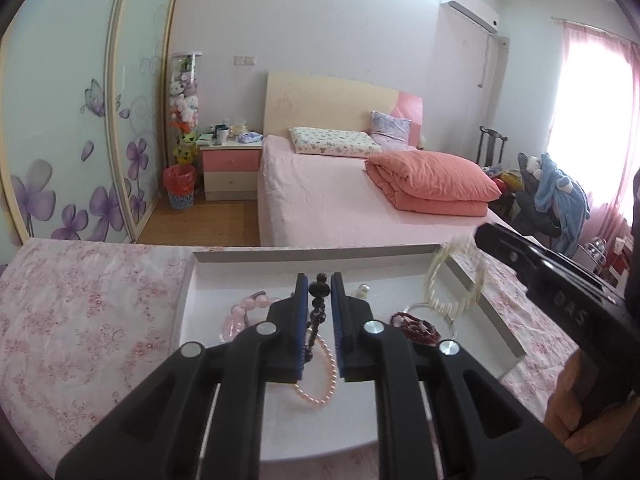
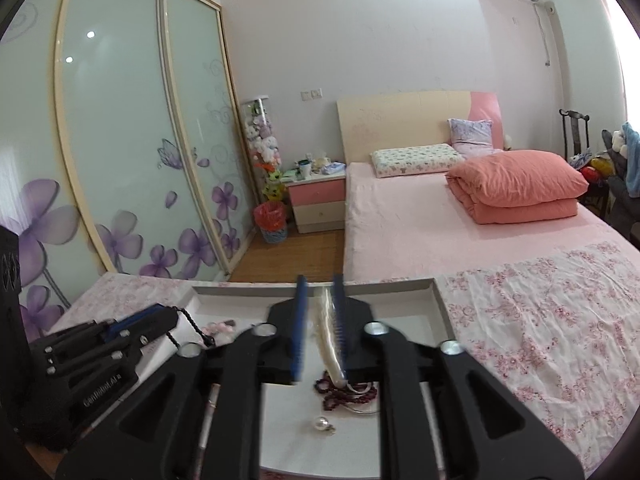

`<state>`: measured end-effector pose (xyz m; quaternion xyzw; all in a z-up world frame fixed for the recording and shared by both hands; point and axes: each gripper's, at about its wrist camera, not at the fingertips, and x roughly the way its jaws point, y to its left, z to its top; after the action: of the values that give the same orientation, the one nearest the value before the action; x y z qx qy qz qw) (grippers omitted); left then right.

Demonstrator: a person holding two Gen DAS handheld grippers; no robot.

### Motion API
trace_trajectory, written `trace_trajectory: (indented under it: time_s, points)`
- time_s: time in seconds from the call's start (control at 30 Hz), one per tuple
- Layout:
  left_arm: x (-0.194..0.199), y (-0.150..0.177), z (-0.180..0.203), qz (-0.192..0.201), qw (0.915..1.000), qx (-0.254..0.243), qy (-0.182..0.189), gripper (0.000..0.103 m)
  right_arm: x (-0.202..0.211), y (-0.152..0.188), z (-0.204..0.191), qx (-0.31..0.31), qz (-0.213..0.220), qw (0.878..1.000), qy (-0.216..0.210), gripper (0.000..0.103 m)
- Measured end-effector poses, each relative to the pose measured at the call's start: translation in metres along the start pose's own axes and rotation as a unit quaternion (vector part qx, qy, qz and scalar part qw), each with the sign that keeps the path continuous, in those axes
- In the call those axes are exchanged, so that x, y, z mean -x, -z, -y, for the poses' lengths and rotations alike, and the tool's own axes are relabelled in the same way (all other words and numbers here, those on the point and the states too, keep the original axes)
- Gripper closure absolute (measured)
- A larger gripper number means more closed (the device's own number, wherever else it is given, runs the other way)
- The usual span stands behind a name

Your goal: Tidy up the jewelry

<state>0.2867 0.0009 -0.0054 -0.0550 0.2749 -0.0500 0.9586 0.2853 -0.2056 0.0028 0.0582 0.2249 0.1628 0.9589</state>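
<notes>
A white tray (image 1: 320, 254) lies on a floral cloth. My left gripper (image 1: 319, 280) hovers over it, its jaws a little apart, with a dark bead strand (image 1: 318, 308) loose between them and dangling to the tray. The right wrist view shows the left gripper (image 2: 172, 316) at the left, the dark strand (image 2: 192, 326) at its tip. My right gripper (image 2: 320, 280) is open; a blurred cream pearl necklace (image 2: 326, 336) lies along its right pad only. The necklace (image 1: 436, 280) loops down under the right gripper (image 1: 480, 236). In the tray rest a pink bracelet (image 1: 248, 308), a pink pearl strand (image 1: 328, 364), dark red beads (image 2: 344, 392) and a pearl pendant (image 2: 322, 424).
The floral cloth (image 2: 540, 320) spreads to both sides of the tray (image 2: 400, 286). A person's hand (image 1: 572, 412) grips the right tool. A black box (image 2: 8, 264) stands at the left edge. Beyond are a pink bed (image 1: 320, 192), a nightstand and sliding wardrobe doors.
</notes>
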Motion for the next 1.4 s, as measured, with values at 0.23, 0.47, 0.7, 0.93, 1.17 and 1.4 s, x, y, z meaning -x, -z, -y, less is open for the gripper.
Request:
trace_trajectory:
  time_s: [0.23, 0.47, 0.7, 0.93, 1.17, 1.4]
  points:
    - [0.002, 0.004, -0.027, -0.004, 0.9992, 0.033, -0.021, 0.072, 0.010, 0.003, 0.012, -0.006, 0.007, 1.000, 0.014, 0.052]
    - [0.030, 0.010, -0.040, 0.005, 0.9983, 0.044, -0.038, 0.055, 0.029, 0.004, 0.008, -0.003, 0.012, 1.000, 0.022, 0.041]
    - [0.077, 0.023, -0.043, 0.035, 0.9970, 0.030, -0.062, 0.030, 0.061, 0.011, 0.001, 0.007, 0.023, 0.999, 0.025, 0.009]
    - [0.118, 0.042, -0.044, 0.056, 0.9961, 0.029, -0.061, 0.006, 0.090, 0.023, -0.010, 0.013, 0.028, 0.999, 0.021, 0.002]
    - [0.147, 0.065, -0.039, 0.064, 0.9956, 0.025, -0.064, 0.004, 0.119, 0.040, -0.023, 0.032, 0.036, 0.999, 0.025, 0.002]
    - [0.170, 0.093, -0.028, 0.060, 0.9953, 0.012, -0.075, 0.004, 0.140, 0.062, -0.034, 0.050, 0.023, 0.998, 0.027, 0.002]
